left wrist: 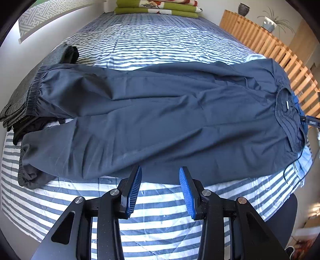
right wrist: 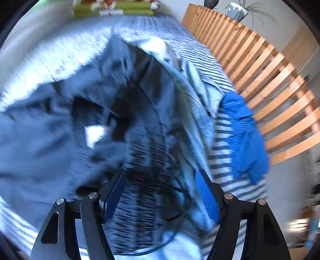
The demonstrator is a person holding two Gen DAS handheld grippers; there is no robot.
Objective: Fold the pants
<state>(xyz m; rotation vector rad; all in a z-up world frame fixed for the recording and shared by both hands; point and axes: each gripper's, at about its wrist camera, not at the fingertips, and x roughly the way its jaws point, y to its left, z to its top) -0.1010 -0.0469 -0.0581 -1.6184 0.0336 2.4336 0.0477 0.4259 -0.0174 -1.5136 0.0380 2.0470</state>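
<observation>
Dark blue pants (left wrist: 160, 112) lie spread flat across the striped bed (left wrist: 160, 212), cuffs at the left and elastic waistband (left wrist: 288, 112) at the right. My left gripper (left wrist: 161, 170) hovers at the pants' near edge, open, with nothing between its fingers. In the blurred right wrist view my right gripper (right wrist: 161, 174) stands wide open just above the gathered waistband (right wrist: 144, 192), which shows between the fingers; the pads do not press it. A white label (right wrist: 94, 136) shows inside the waist.
A stack of dark folded clothes (left wrist: 22, 100) sits at the bed's left edge under the cuffs. A light blue garment (right wrist: 192, 96) and a bright blue one (right wrist: 244, 140) lie beside the waistband. A wooden slatted rail (left wrist: 270, 46) runs along the right. Green blankets (left wrist: 160, 9) lie at the far end.
</observation>
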